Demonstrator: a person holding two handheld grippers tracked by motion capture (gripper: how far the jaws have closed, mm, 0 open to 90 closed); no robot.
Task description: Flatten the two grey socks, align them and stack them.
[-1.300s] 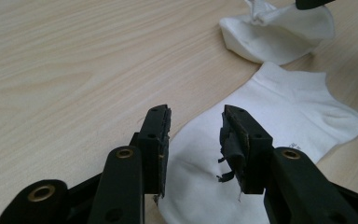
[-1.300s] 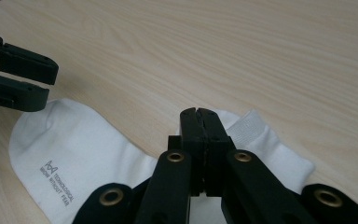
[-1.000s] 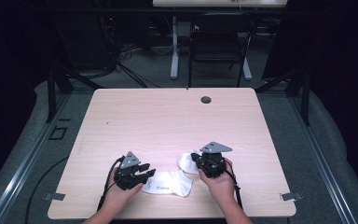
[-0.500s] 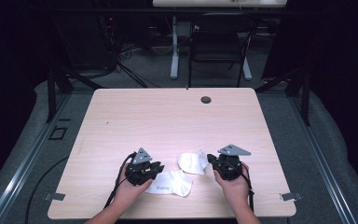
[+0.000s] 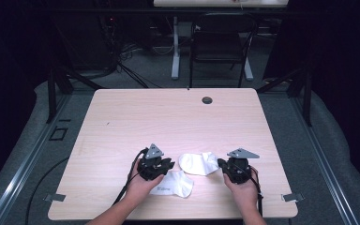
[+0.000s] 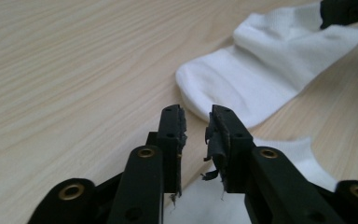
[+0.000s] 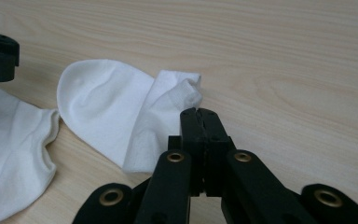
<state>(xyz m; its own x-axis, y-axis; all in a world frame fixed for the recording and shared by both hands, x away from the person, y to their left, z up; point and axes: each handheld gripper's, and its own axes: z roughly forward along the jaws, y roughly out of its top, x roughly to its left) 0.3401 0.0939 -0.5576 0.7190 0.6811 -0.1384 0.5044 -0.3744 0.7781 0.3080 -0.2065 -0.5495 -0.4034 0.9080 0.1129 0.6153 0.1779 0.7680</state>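
Spanning most of the high view, a pale wooden table [image 5: 178, 126] stands on a grey floor, with a dark chair [image 5: 220, 47] beyond its far edge and a small dark round cap [image 5: 207, 100] set into the top near that far edge. Both of the person's forearms come in over the near edge.

Two white socks lie on the near part of the table between the hands. The farther sock [image 5: 198, 162] sits to the right, its rounded toe pointing left and its cuff end bunched beside the right gripper [image 5: 221, 164]. The nearer sock [image 5: 174, 183] lies flat just beside it toward the left, partly under the left gripper [image 5: 168, 165]; whether the two socks touch I cannot tell.

The left gripper's jaws stand slightly apart, having just been opening a little after closing, and nothing is pinched between them in the left gripper view: the nearer sock [image 6: 303, 158] lies below them and the farther sock [image 6: 256, 79] just beyond the tips.

The right gripper [image 7: 199, 113] has its jaws pressed fully together, tips at the crumpled cuff of the farther sock [image 7: 116, 107]; whether any cloth is caught between them I cannot tell.
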